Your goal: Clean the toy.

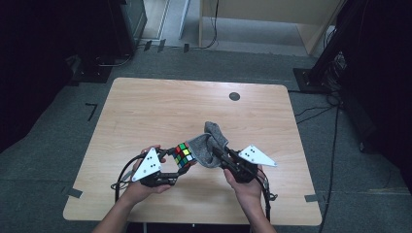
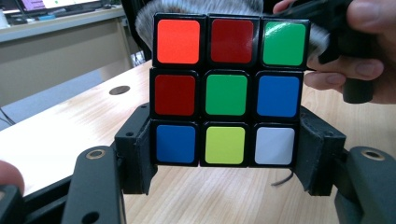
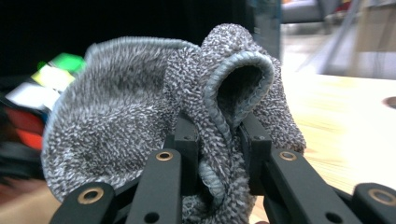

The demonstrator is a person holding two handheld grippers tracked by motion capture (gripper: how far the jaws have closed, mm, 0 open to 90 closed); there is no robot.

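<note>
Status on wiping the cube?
Done: left hand-held gripper clamps the cube off the table; right hand-held gripper pinches the grey cloth. In hand: cloth sits against the cube's far side. Left: the facing stickers look unwiped.

High view overhead, far; gripper views close, share cube [image 2: 226, 88]

Wooden table [image 1: 145, 111], rounded corners, centre of frame; round dark grommet [image 1: 234, 96] at its upper right. Lower centre: left gripper [image 1: 176, 164], jaws clamped on a multicoloured puzzle cube [image 1: 183, 154]; right gripper [image 1: 217, 154], jaws pinching a grey knitted cloth [image 1: 210, 143] that touches the cube's right side. Forearms enter from the bottom edge. Grey carpet around; cables at right.
</note>
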